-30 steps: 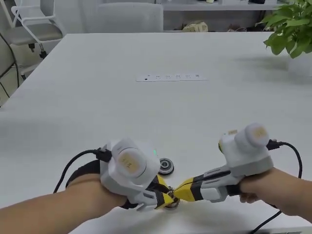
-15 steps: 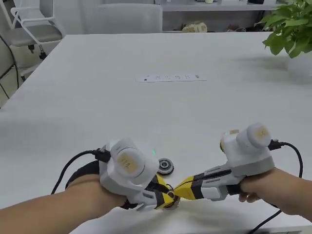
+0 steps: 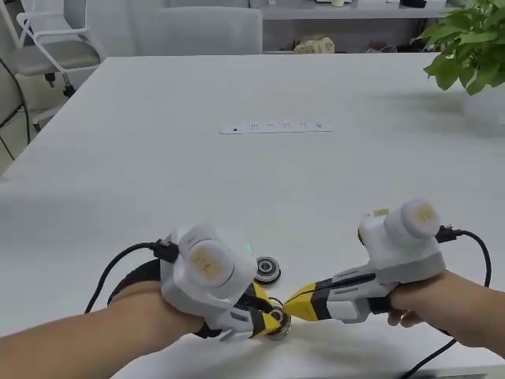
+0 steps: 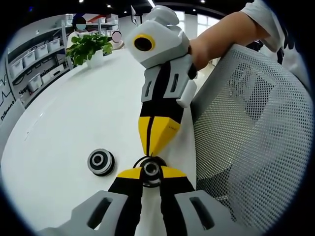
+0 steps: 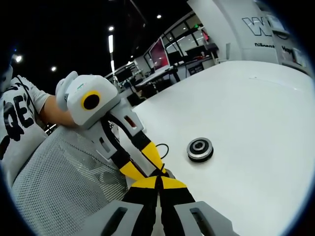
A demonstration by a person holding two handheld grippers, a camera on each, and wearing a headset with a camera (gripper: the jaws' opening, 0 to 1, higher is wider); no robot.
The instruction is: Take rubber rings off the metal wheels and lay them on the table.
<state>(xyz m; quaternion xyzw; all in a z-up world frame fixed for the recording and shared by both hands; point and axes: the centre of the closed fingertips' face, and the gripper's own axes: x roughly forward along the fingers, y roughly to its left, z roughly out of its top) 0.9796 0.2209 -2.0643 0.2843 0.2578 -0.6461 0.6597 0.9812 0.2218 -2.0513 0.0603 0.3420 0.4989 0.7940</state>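
Left tongs [image 3: 274,320] clamped on a metal wheel [image 4: 150,169], held low over the desk [image 3: 237,181] at its near edge. Second wheel [image 3: 268,269] lies flat just beyond the held wheel, dark rubber ring [image 4: 91,162] on. Right tongs [image 3: 290,302] point in from the held wheel's right, jaws together, tips at its rim, roughly nose to nose with the left tongs. Whether they pinch that wheel's ring: cannot tell. Right tongs look best placed to peel.
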